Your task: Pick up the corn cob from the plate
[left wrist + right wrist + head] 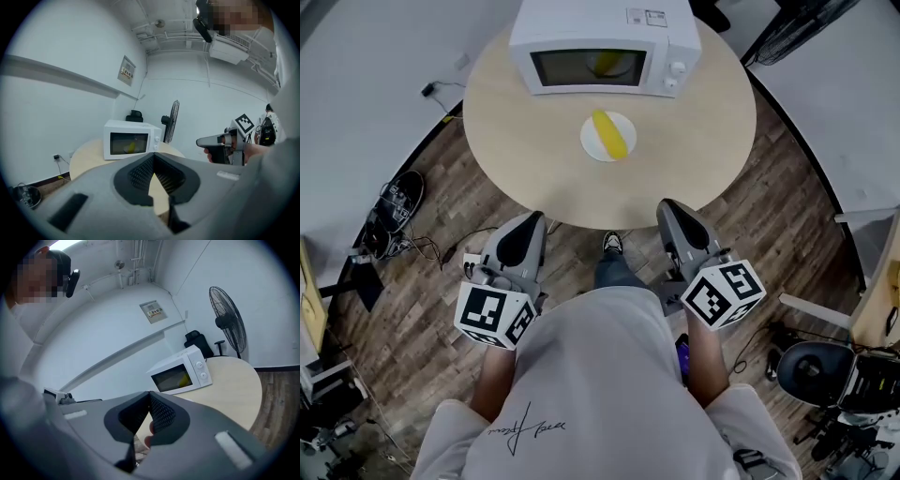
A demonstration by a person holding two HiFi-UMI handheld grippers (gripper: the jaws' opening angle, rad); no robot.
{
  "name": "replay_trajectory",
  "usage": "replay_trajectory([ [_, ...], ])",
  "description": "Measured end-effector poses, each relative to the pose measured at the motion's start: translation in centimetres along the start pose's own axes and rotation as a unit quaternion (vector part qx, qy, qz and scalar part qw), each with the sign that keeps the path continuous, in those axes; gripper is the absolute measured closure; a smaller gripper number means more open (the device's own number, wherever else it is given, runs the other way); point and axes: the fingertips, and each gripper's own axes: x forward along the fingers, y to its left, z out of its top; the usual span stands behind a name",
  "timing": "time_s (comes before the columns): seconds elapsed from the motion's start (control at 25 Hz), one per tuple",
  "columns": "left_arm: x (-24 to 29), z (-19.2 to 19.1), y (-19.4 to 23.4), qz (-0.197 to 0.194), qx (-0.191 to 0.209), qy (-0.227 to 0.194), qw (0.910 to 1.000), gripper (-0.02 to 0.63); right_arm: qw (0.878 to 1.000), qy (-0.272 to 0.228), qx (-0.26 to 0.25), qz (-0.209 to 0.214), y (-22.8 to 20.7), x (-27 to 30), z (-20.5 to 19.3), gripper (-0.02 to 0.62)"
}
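A yellow corn cob (610,134) lies on a small white plate (592,141) on the round wooden table (525,141), just in front of the microwave (600,37). My left gripper (533,218) and right gripper (667,203) are held close to the body, short of the table's near edge, and both point toward the table. Both are shut with nothing in them. In the left gripper view its pads (144,171) meet at the tips, and the right gripper (205,141) shows off to the right. My own jaws hide the plate in both gripper views.
A yellow shape shows in the microwave's window (131,146). A standing fan (227,319) is beyond the table. Shoes and cables (394,211) lie on the wood floor at the left; a chair and gear (825,370) stand at the right.
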Motion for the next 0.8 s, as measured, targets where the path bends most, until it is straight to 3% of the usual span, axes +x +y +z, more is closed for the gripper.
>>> replay_trajectory([
  [0.8, 8.2, 2.5, 2.2, 0.063, -0.009, -0.012, 0.9979, 0.607, 0.999, 0.028, -0.026, 0.03, -8.0, 6.1, 5.0, 0.584],
])
